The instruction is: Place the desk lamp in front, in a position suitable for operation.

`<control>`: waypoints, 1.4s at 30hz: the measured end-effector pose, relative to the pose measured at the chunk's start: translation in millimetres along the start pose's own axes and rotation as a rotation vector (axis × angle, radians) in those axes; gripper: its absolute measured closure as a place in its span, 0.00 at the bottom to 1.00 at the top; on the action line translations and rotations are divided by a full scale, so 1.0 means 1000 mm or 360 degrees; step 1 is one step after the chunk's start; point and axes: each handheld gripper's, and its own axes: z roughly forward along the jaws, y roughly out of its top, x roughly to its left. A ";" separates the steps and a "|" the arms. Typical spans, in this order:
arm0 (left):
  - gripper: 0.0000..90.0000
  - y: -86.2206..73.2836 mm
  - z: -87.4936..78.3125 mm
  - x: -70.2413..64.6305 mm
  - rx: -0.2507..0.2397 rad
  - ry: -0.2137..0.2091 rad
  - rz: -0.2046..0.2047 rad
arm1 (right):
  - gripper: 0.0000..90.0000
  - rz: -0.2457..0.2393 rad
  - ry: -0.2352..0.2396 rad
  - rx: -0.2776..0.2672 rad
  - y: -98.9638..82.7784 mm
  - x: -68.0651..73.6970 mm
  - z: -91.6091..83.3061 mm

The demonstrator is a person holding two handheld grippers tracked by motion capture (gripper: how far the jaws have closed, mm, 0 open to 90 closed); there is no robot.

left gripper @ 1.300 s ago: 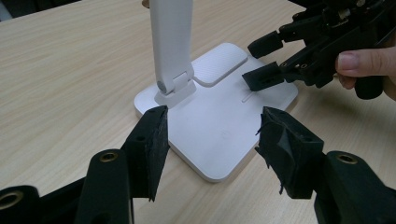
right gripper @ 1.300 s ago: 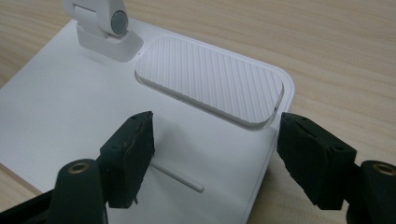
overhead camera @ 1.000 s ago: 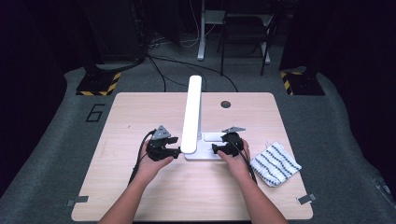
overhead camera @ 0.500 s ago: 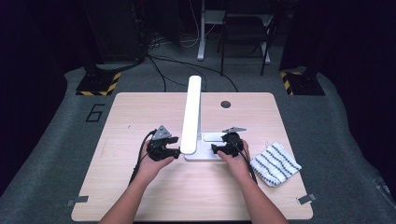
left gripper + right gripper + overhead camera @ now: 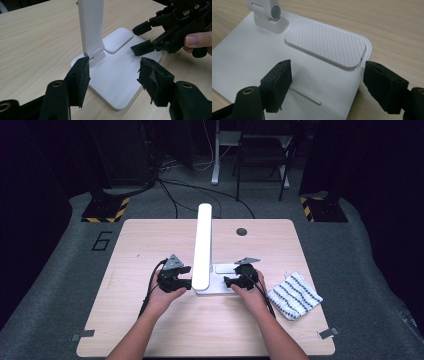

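From up top, basically nothing has moved since a second ago: my left hand-held gripper sits just left of the white desk lamp, and my right hand-held gripper is over the right side of the lamp base, same spots as before. The lamp sits mid-desk, its long arm folded up and pointing away from me, and the striped cloth lies off to the right, untouched and in the same place as earlier. So I'd say I'm just lining up for the grab rather than doing it. In the left gripper view, my left jaws stand wide, one pad right by the lamp hinge, the other out over the base's near corner; they've been twitching open and shut a hair, but neither pad presses on the lamp. Across the base I can see my other hand's gripper with its jaws parted over the far edge. In the right gripper view, the right jaws are wide too, straddling the base's edge next to the ribbed pad, holding nothing. My guess is the left goes for the arm by the hinge while the right steadies the base.
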 end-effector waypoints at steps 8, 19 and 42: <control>0.47 0.001 -0.001 0.004 0.0017 0.0004 0.0030 | 0.25 -0.0077 0.0041 0.0004 -0.002 0.007 -0.001; 0.47 0.001 -0.001 0.005 -0.0001 0.0011 0.0014 | 0.25 -0.0122 0.0088 -0.0019 -0.006 0.011 -0.003; 0.46 0.009 0.008 0.008 -0.0004 0.0021 0.0011 | 0.25 -0.0173 0.0160 -0.0024 -0.011 0.024 -0.005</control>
